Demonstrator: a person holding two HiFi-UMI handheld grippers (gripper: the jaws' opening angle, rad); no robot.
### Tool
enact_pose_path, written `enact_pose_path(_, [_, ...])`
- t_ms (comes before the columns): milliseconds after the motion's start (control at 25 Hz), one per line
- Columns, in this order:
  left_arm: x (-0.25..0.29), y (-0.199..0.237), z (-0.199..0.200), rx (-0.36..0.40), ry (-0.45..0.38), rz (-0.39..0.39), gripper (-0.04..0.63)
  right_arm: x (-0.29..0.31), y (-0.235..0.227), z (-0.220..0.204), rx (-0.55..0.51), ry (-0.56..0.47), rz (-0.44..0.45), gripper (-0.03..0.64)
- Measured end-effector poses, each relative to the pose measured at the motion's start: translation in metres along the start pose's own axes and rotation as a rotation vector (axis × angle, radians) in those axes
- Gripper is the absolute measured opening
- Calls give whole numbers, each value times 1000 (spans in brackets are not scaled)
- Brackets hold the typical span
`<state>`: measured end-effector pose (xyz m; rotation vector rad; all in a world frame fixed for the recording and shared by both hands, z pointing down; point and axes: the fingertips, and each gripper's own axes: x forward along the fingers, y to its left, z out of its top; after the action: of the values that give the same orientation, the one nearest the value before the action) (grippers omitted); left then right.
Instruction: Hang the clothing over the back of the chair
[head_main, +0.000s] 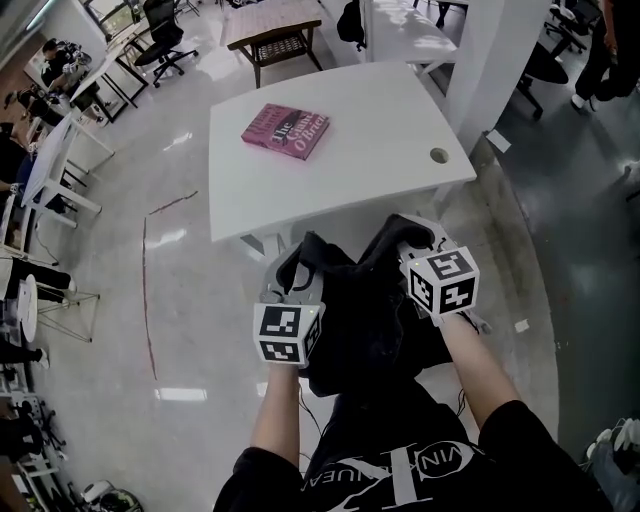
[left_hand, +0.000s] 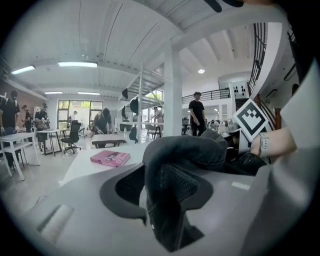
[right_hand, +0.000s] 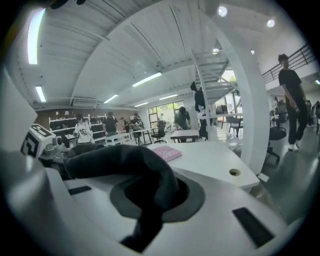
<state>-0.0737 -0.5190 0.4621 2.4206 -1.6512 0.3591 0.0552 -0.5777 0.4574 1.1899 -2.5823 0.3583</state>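
Observation:
A black garment (head_main: 360, 310) hangs bunched between my two grippers, just in front of the person's body and below the near edge of the white table. My left gripper (head_main: 288, 285) is at the garment's left top edge. In the left gripper view a fold of the cloth (left_hand: 180, 155) lies loosely in the gap of the left gripper (left_hand: 170, 215), whose jaws stand apart. My right gripper (head_main: 408, 238) holds the right top edge. Its jaws (right_hand: 147, 220) pinch a dark fold of the garment (right_hand: 115, 160). No chair back shows; the cloth covers what is under it.
The white table (head_main: 380, 150) lies straight ahead with a pink book (head_main: 286, 131) on it and a round cable hole (head_main: 439, 156) near its right corner. A white pillar (head_main: 490, 50) rises at its right. Desks, office chairs and people fill the far left.

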Motion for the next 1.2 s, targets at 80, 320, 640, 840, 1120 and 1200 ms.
enact_pose_path(80, [0,0,-16,3,44,-20,143,5,-2,-8,4,29,4,28])
enact_pose_path(320, [-6,6,-34,-41,72,-32,190,17,-9,-29,8,105,-14,28])
enact_pose_path(640, [-23,-1,-19,-76,4,-35,190,23,-15,-62,-34,259,-19,28])
enact_pose_path(840, [-29,-5,-16,-69,-15,-48,190,16,-20,-78,-102,412,-18,130])
enact_pose_path(1120, [-33,-7,-17,-80,-19,-63,190,-1,-16,-120,-37,620,78,183])
enact_pose_path(1200, [-33,-9,-18,-82,-19,-65,190,-5,-17,-117,-33,591,66,183])
